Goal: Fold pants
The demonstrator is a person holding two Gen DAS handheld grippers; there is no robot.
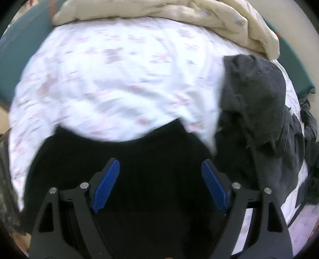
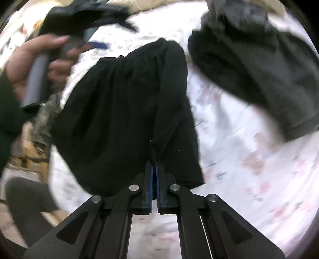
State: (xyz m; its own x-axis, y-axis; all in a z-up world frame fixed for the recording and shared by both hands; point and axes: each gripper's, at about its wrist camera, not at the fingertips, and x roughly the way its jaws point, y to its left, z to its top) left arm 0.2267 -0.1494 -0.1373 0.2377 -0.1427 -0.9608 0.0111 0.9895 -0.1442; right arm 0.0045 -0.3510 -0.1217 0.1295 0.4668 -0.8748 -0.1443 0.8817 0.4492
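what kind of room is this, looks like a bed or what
Most likely a bedroom: a floral bedsheet covers a bed, a rumpled cream blanket lies at its far end, and black pants and grey clothes lie on it.

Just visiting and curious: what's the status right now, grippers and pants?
Right gripper shut on black pants, pinching a fold. Left gripper open, nothing between pads. Grey garment lies beside pants on floral sheet.

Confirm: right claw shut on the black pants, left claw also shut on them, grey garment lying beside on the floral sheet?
Wrong on the left claw: the left wrist view shows it open above the black pants, gripping nothing. The right claw is shut on them, and the grey garment lies beside on the floral sheet.
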